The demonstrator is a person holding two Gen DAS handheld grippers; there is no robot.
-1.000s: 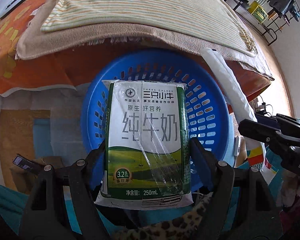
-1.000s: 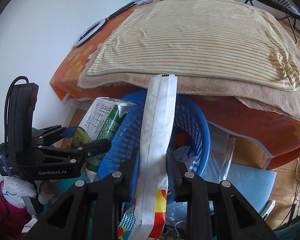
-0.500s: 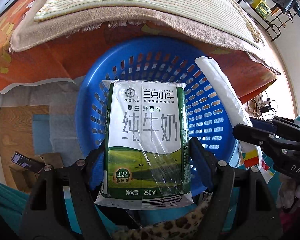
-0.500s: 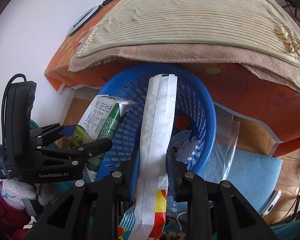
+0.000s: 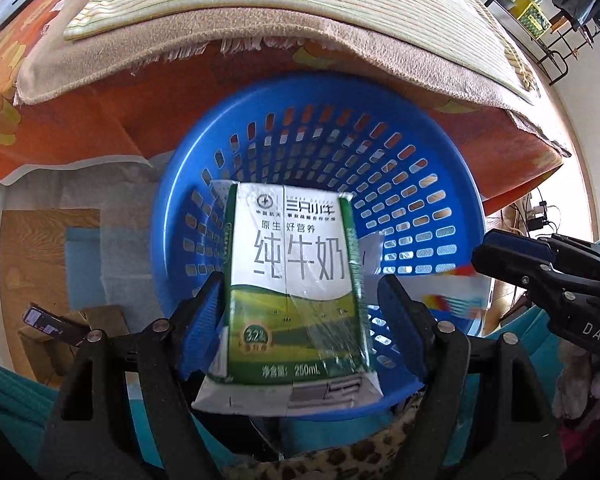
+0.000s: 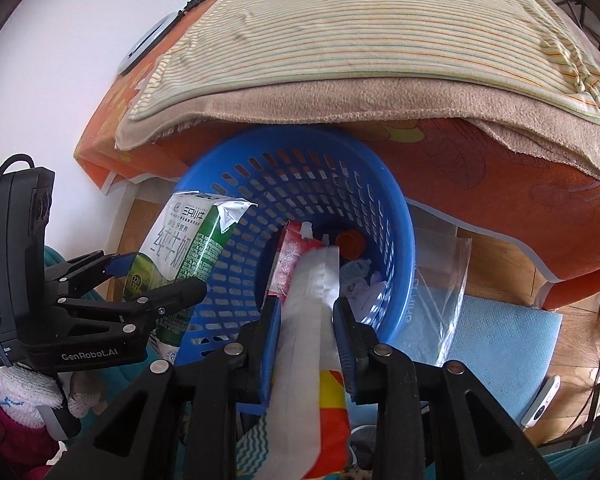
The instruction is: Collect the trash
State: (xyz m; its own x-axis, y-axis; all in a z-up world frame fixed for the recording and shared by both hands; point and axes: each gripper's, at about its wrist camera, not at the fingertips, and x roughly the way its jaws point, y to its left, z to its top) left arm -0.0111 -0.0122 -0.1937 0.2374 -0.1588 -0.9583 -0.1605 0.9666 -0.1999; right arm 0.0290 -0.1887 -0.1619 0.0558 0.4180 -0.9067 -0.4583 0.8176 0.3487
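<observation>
Blue perforated plastic basket (image 5: 440, 184) ahead: left gripper (image 5: 300, 312) clamps white-green milk carton (image 5: 296, 280) lengthwise forward; right gripper (image 6: 306, 320), jaws just widening, loosely flanks white snack packet (image 6: 312, 304) pointing ahead.

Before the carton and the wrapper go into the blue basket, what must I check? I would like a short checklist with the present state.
1. Blue basket lies below the milk carton: ok.
2. Wrapper tip is over the basket: ok.
3. Left gripper grip on the carton: cannot tell; a gap shows at one pad.
4. Right gripper grip on the wrapper: cannot tell; its jaws have just been opening, and the blurred wrapper is between them.
5. Room in the basket: ok; few pieces at the bottom.
</observation>
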